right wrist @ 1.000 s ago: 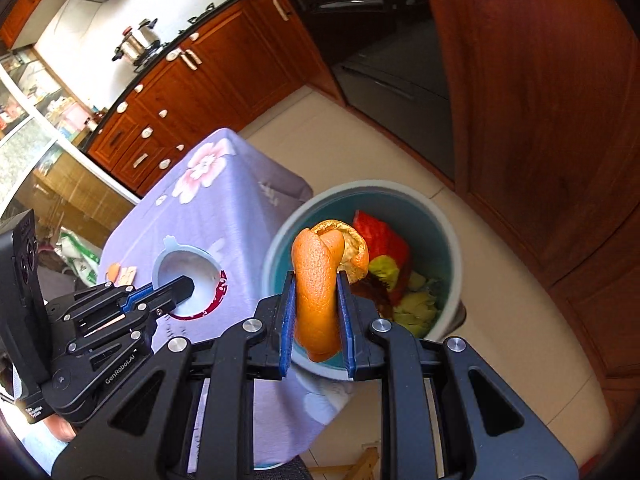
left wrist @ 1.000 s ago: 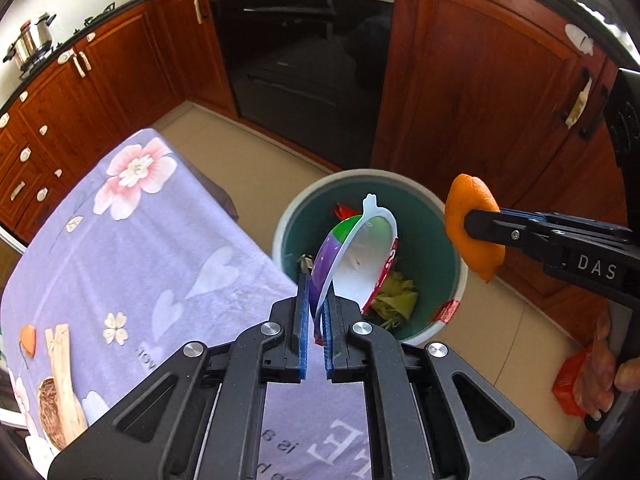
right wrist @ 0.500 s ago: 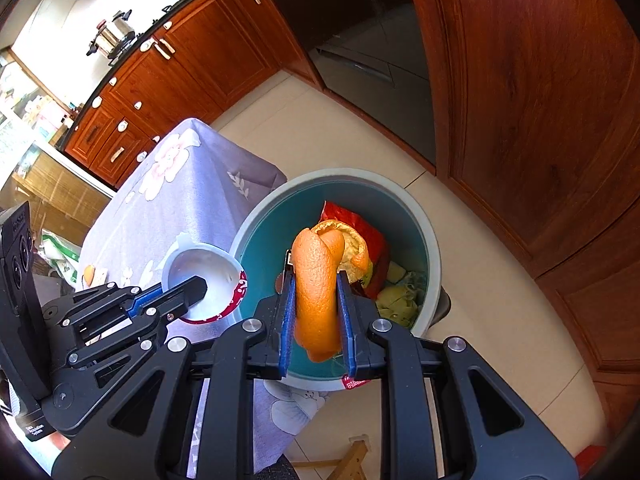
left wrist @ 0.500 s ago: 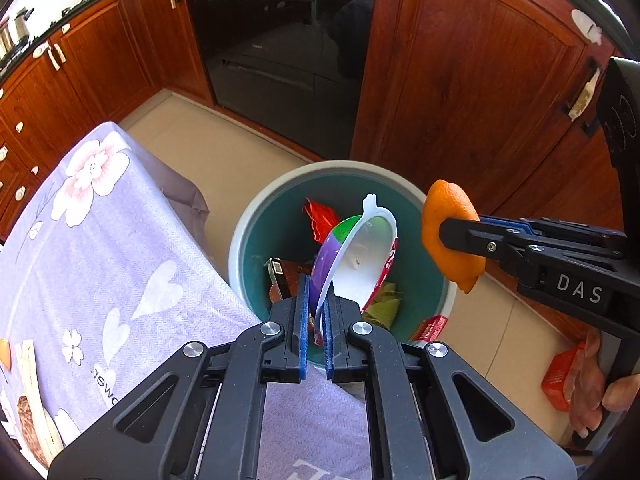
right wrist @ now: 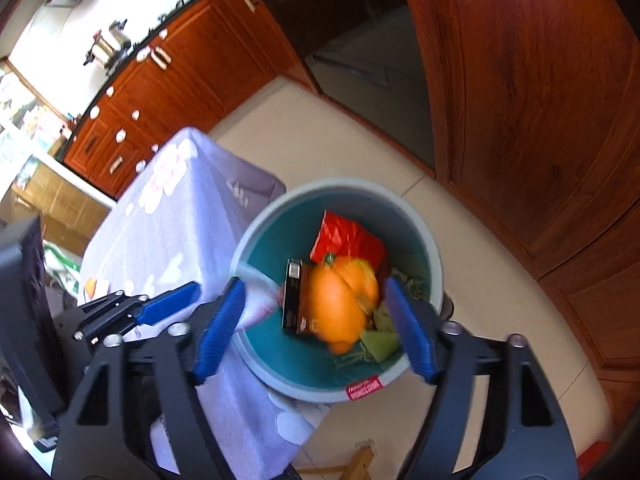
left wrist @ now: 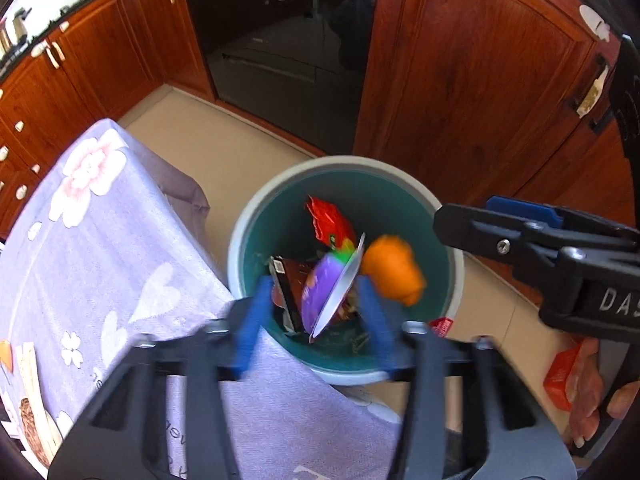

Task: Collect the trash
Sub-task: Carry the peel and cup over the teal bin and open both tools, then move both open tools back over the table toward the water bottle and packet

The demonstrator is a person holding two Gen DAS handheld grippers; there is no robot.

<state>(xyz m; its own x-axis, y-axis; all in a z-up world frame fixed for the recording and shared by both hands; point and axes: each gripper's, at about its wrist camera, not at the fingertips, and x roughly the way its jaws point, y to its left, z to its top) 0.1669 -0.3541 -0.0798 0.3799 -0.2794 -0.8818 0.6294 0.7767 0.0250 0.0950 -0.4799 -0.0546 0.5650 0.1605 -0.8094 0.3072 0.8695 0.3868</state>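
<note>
Both grippers are opening over the bin (left wrist: 256,216) at frame centre. The left gripper (left wrist: 310,316) spreads wide, the cup (left wrist: 332,292) loose between its jaws; the right gripper (right wrist: 312,328) spreads wide, the orange peel (right wrist: 336,300) loose above the trash.

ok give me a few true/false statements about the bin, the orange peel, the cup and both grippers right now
1. The orange peel is clamped between the right gripper pads. False: the jaws are opening and the peel is loose over the bin, touching neither pad.
2. The bin already holds a red wrapper. True.
3. The left gripper grips the purple cup by its rim. False: its jaws are opening, with the cup free between them above the bin.
4. The bin stands on the floor beside the table with the floral cloth. True.
5. The bin is empty. False: wrappers and green scraps lie inside.
</note>
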